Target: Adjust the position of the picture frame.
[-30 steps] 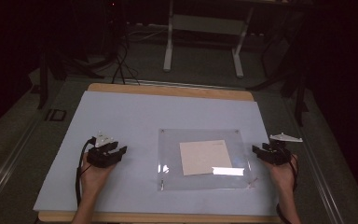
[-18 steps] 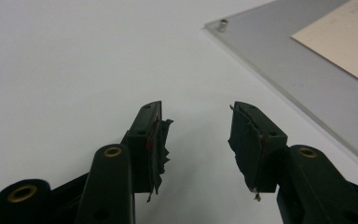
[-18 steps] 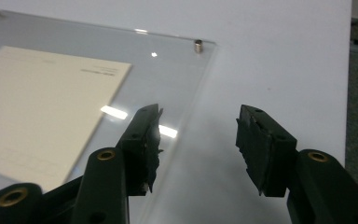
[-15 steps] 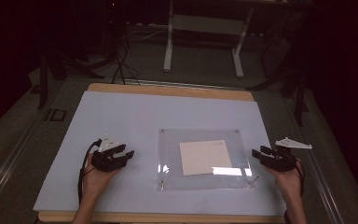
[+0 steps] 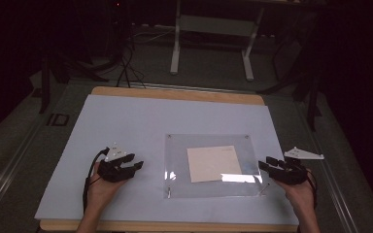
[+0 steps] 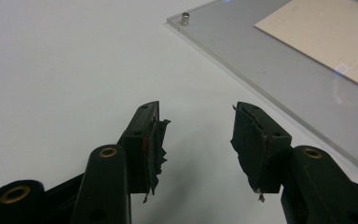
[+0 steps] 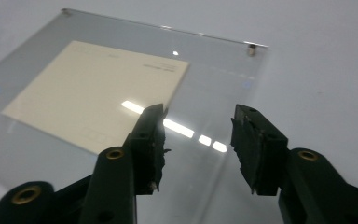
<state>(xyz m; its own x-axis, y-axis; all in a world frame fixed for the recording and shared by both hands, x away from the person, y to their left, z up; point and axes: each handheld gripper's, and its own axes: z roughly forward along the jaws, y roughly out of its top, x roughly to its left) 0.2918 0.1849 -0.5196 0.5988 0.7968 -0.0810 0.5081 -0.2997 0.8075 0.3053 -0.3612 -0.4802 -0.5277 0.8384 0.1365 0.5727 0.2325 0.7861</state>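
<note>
You have both tongs poised at either side of the clear acrylic frame (image 5: 213, 165), which lies flat on the pale bench (image 5: 126, 121) at the lower right of centre in the high view, with a cream sheet (image 5: 213, 163) sandwiched inside and small metal studs (image 6: 184, 19) at its corners. Your left tongs (image 5: 131, 166) sit at the lower left, apart from the frame's left edge; in the left gripper view the jaws stand about half open with nothing between them, having just been opening a little. Your right tongs (image 5: 267, 164) are at the frame's lower right corner; in the right gripper view the jaws hang over the acrylic, roughly half open and empty, and have just been closing. Judging from this, the work has barely begun: the frame looks assembled and untouched, no stud is removed, and the sheet is inside. What remains seems to be nearly everything, starting with a first grip on a stud or an edge.
</note>
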